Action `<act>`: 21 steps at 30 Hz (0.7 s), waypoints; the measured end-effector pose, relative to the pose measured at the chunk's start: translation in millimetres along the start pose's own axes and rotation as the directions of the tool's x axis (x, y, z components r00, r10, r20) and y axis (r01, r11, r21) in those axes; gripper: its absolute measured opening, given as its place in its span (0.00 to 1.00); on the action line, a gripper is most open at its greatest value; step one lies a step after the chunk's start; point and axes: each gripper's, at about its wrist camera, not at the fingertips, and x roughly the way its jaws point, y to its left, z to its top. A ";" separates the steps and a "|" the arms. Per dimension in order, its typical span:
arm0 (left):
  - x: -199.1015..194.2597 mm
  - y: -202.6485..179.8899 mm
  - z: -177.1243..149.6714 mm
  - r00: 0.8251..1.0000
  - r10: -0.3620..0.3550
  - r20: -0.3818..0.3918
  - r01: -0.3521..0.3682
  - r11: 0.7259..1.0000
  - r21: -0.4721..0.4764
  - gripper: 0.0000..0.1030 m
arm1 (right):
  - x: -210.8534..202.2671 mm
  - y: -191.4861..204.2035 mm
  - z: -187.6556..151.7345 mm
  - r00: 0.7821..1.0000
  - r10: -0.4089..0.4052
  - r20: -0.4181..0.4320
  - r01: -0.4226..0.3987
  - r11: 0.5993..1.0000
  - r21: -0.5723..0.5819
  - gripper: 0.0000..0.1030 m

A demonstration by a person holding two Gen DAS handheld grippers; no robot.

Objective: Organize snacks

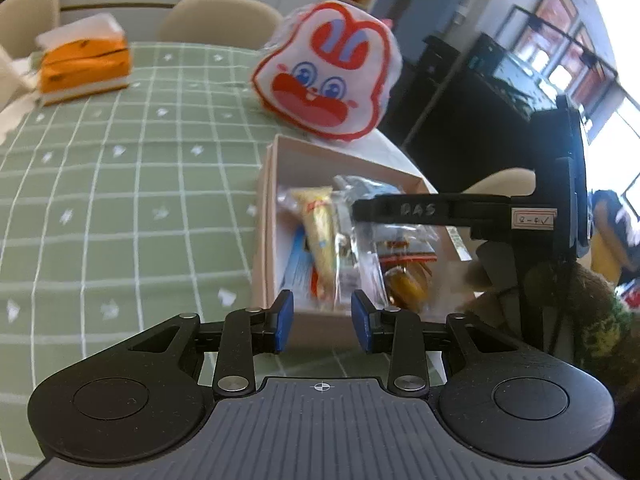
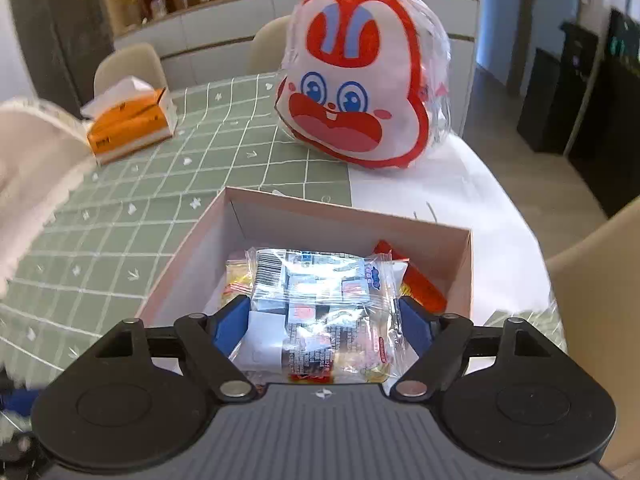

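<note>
Snacks in clear wrappers lie in an open pale cardboard box (image 2: 466,264) on a table with a green checked cloth (image 2: 120,240), among them a yellow stick pack (image 1: 318,232) and a blue-and-white packet (image 2: 320,304). That packet sits between the blue pads of the right gripper (image 2: 324,320), whose jaws stand wide with the pads not visibly pressing it. The left gripper (image 1: 322,320) hangs at the box's near wall, its jaws partly apart and empty, while a rabbit-face bag (image 2: 356,80) stands beyond the box and an orange tissue box (image 2: 132,124) well to the left.
</note>
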 end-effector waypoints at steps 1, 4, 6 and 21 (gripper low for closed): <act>-6.9 0.2 -3.1 1.000 0.005 0.014 -0.005 1.000 0.002 0.35 | -7.4 0.6 -1.8 1.000 -0.009 0.022 0.009 1.000 0.006 0.77; -30.1 -6.2 -12.8 0.998 0.026 0.058 -0.029 0.998 0.051 0.35 | -50.2 6.8 -11.4 0.989 -0.014 0.147 0.015 1.000 -0.010 0.77; -44.9 -13.3 -21.4 0.996 0.044 0.078 -0.051 0.994 0.096 0.35 | -82.4 12.0 -22.8 0.978 -0.009 0.210 0.014 1.000 -0.022 0.78; -83.8 -69.4 -83.0 0.990 0.088 0.108 -0.113 0.962 0.248 0.16 | -168.3 28.0 -159.9 0.997 -0.058 0.055 0.052 0.993 0.106 0.81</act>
